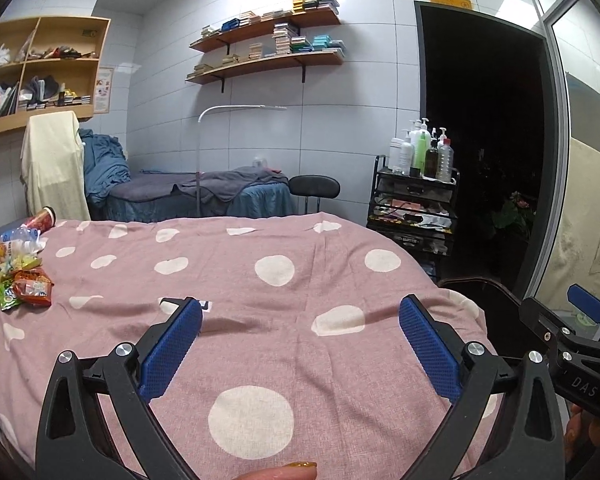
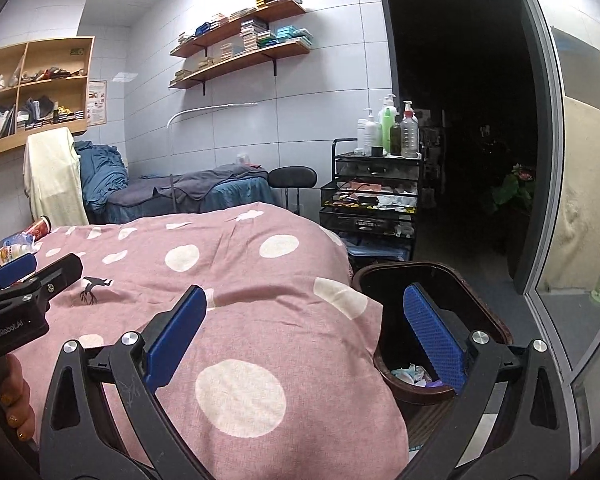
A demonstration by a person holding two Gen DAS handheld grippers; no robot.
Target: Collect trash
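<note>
A pile of trash lies at the far left of the pink dotted bed cover (image 1: 284, 344): an orange snack wrapper (image 1: 33, 291), a green wrapper (image 1: 5, 298), a crushed plastic bottle (image 1: 18, 238) and a red cup (image 1: 41, 217). My left gripper (image 1: 300, 312) is open and empty above the middle of the bed, far right of the pile. My right gripper (image 2: 304, 304) is open and empty over the bed's right edge. A dark brown trash bin (image 2: 484, 312) stands on the floor beside the bed, with some scraps (image 2: 410, 374) inside.
A black cart (image 2: 374, 200) with bottles stands behind the bin. A dark doorway (image 2: 460, 120) and a glass door (image 2: 580, 200) are on the right. A second bed (image 1: 204, 192) with grey and blue covers, a black stool (image 1: 314, 188) and wall shelves (image 1: 268, 36) are at the back.
</note>
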